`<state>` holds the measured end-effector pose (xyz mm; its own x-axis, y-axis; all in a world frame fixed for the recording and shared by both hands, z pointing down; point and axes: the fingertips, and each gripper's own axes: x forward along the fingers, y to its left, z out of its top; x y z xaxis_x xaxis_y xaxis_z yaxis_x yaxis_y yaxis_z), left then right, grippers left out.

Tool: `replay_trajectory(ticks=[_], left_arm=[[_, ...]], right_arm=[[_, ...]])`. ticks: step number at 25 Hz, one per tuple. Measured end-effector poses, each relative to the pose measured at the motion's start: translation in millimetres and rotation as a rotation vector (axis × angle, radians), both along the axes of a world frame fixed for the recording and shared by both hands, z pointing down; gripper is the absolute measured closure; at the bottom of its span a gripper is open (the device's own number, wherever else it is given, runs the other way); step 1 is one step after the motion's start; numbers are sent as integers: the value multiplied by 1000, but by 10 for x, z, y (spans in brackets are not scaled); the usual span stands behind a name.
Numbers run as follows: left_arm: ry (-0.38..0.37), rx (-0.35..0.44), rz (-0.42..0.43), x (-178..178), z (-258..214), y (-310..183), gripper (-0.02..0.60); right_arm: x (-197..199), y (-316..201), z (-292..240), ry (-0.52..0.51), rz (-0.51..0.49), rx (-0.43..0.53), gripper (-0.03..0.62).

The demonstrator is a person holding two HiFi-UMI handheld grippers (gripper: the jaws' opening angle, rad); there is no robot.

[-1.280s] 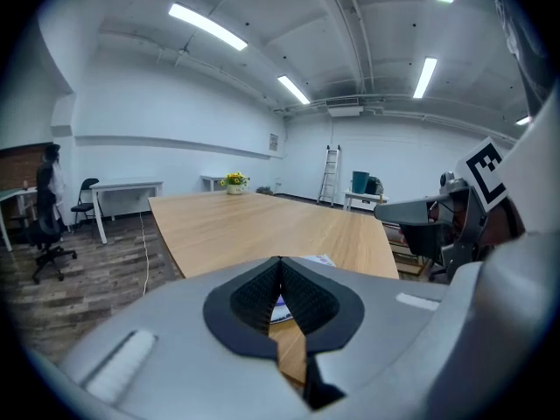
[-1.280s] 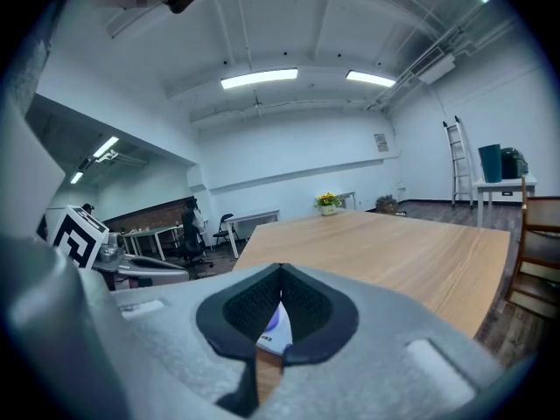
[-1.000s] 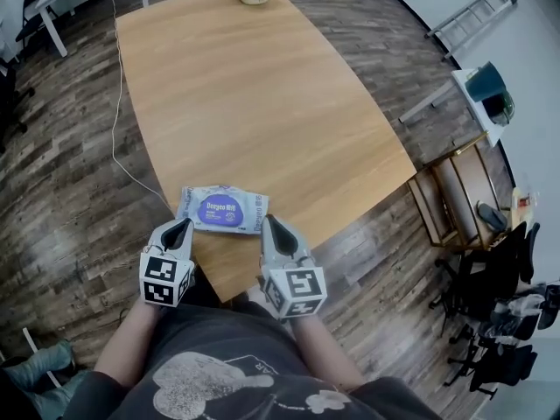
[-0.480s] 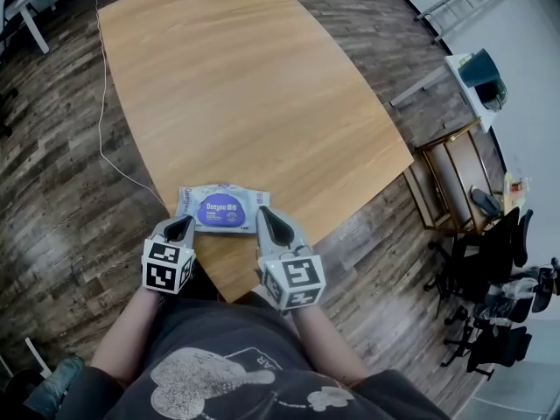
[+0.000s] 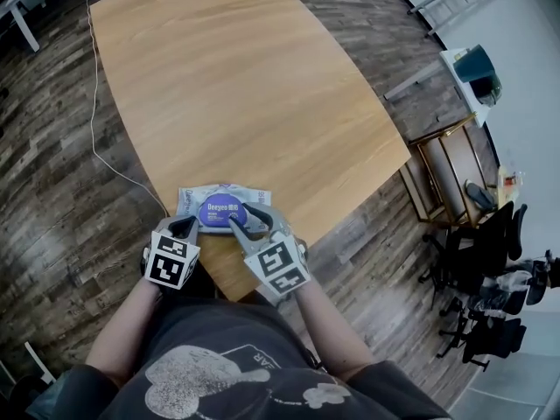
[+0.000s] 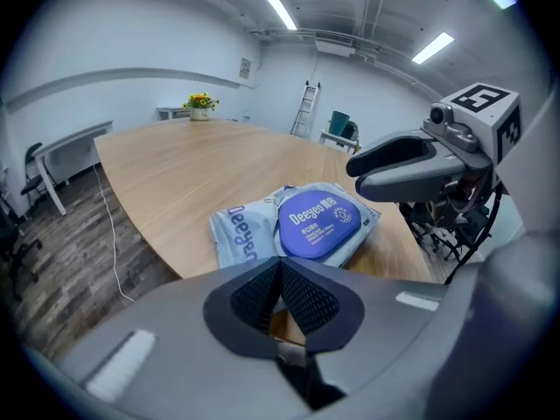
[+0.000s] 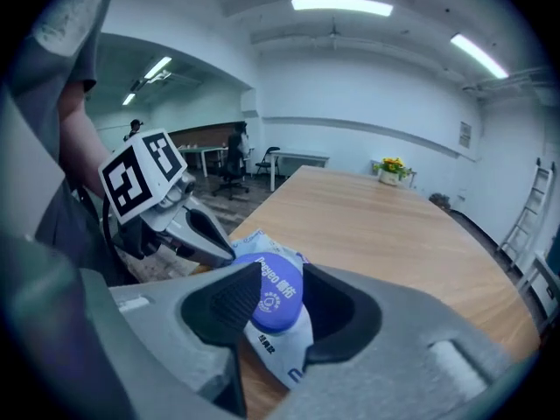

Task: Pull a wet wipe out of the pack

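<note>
The wipe pack (image 5: 199, 201) lies flat on the wooden table (image 5: 262, 86), at the 6 o'clock end of the tabletop in the head view. Its purple lid (image 5: 219, 210) faces up. The left gripper (image 5: 182, 227) has its jaws fully closed with nothing between them, and its tip is just beside the pack's 7 o'clock corner. The right gripper (image 5: 248, 221) is at the pack's 4 o'clock side. Its jaws are partly open and have just been opening. The lid sits between them, and the pads are not pressing on it.
</note>
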<state>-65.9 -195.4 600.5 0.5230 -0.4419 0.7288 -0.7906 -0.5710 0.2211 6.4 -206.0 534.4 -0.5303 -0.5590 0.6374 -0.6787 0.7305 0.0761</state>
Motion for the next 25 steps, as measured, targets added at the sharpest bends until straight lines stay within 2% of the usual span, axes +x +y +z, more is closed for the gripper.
replay_trajectory(ticks=[4, 7, 10, 14, 25], left_arm=[[-2, -5, 25, 1, 25, 4, 564], [1, -11, 49, 12, 26, 25, 564], [10, -27, 70, 16, 24, 44, 564], [26, -39, 89, 34, 15, 44, 564], [54, -63, 105, 53, 10, 41, 564]], right_arm=[[-164, 34, 279, 120, -139, -60, 319], [-229, 45, 426, 211, -208, -62, 267], [-249, 23, 537, 269, -240, -79, 245], [-263, -3, 606, 291, -257, -123, 235], [-256, -10, 657, 241, -274, -188, 243]])
